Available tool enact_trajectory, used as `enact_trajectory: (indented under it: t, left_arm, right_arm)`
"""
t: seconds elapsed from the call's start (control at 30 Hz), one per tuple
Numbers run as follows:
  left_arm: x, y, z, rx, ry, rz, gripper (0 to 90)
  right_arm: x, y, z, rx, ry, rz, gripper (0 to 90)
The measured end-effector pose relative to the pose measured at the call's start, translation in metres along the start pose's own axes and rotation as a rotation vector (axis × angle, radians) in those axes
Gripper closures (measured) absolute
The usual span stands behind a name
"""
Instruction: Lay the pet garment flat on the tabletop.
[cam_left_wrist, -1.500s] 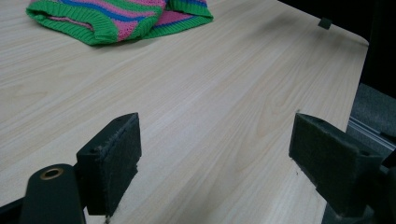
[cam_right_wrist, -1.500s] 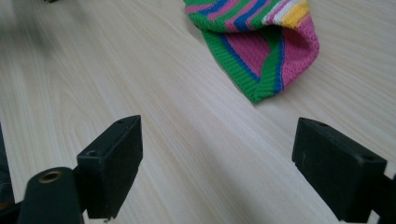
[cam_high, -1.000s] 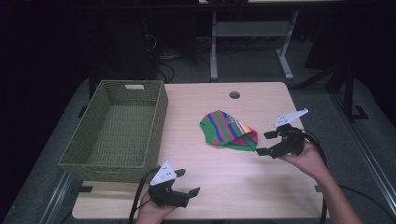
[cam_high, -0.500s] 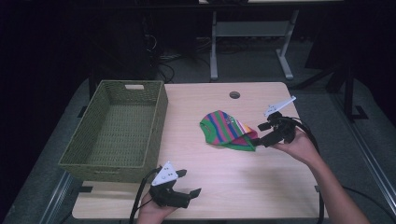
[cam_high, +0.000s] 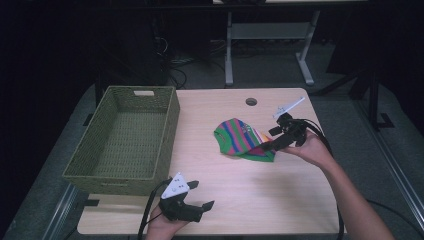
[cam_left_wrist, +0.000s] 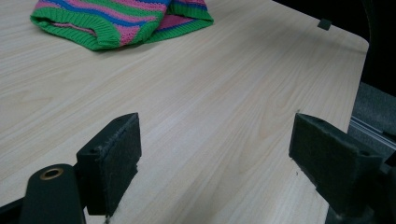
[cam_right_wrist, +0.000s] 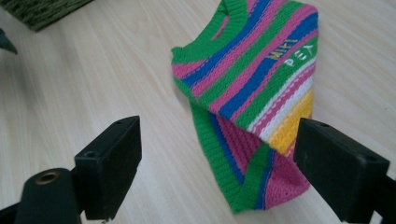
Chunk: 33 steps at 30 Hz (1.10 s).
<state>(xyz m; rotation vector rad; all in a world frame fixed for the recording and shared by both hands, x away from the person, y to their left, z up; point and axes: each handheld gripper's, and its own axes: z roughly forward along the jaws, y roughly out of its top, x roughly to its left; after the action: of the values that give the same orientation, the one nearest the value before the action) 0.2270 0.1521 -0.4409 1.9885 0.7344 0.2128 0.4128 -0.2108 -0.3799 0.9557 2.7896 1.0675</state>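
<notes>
While both tongs gape wide — one striped sweater (cam_high: 242, 138), one green basket (cam_high: 125, 142), right tongs (cam_high: 272, 145) beside it.

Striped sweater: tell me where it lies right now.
In the high view the striped sweater lies folded on the table's right half, right of the green basket, with the open right gripper at its right edge.

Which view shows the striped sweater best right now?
The right gripper view: the striped sweater lies close between the open jaws, lettering visible. The high view shows it small beside the right gripper; the left gripper view catches its edge.
</notes>
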Motion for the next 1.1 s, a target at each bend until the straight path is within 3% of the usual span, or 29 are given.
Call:
enact_trajectory:
  t: [0.2,0.37,0.5,0.63,0.77,0.93,1.1]
  left_arm:
    - [0.0,0.0,0.001,0.007,-0.004,0.005,16.4]
    - [0.002,0.0,0.0,-0.009,-0.02,-0.026,16.5]
    - [0.002,0.0,0.0,-0.014,-0.015,-0.028,16.5]
    - [0.002,0.0,0.0,-0.013,-0.017,-0.031,16.5]
    - [0.002,0.0,0.0,-0.011,-0.014,-0.025,16.5]
    - [0.003,0.0,0.0,-0.012,-0.015,-0.025,16.5]
    - [0.002,0.0,0.001,-0.012,-0.012,-0.023,16.5]
  right_arm:
    - [-0.008,0.013,0.005,0.001,-0.001,0.015,14.9]
    - [-0.012,0.019,0.011,-0.015,-0.015,0.038,14.9]
    - [-0.012,0.026,0.021,0.017,-0.025,0.006,14.9]
    - [-0.014,0.032,0.032,0.038,-0.02,0.022,15.0]
    - [-0.015,0.039,0.043,0.083,-0.036,0.004,15.1]
    - [-0.016,0.047,0.051,0.098,-0.047,-0.008,15.4]
    - [-0.021,0.045,0.059,0.116,-0.059,0.012,15.5]
